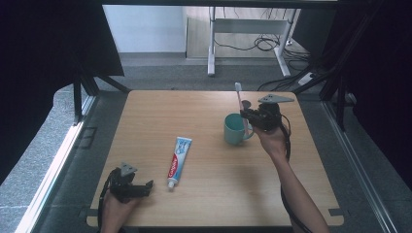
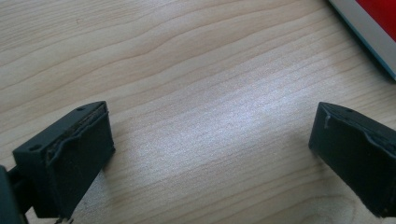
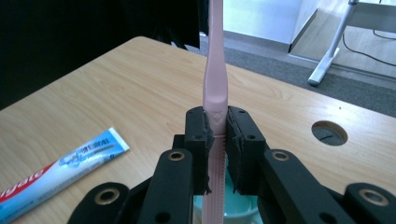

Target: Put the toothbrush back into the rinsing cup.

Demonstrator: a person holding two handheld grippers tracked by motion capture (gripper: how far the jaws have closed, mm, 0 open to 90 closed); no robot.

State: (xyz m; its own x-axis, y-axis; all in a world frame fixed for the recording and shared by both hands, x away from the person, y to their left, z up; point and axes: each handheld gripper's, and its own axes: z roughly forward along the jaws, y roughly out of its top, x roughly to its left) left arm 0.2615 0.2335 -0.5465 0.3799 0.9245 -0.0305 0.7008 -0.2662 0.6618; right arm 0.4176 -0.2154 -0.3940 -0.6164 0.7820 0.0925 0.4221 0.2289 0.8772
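1. Toothbrush [image 1: 239,99], pink handle with a pale head, stands close to upright at right of centre in the high view, its lower end over the teal mug [image 1: 235,129].
2. Right claw [image 1: 248,116] is pinching the toothbrush handle; in the right gripper view the toothbrush [image 3: 214,88] rises straight up the middle of the frame with both black pads pressed on its sides around the right claw [image 3: 217,154].
3. Teal mug sits on the tabletop [image 1: 214,194] at centre right of the high view, handle turned toward the person's right hand. In the right gripper view the mug [image 3: 233,210] shows as a teal patch at the bottom edge, directly under the handle. Whether the brush end touches the mug I cannot tell.
4. Toothpaste tube [image 1: 179,161], white, blue and red, lies flat just left of centre in the high view, cap end toward the bottom of the frame, well apart from the mug.
5. Left claw [image 1: 145,187] rests at the lower left of the high view, near the tube's cap end but apart from it. Left gripper view: left claw [image 2: 210,154] spread wide, bare wood between the jaws.
6. Round hole [image 3: 329,132] in the tabletop lies at right in the right gripper view.
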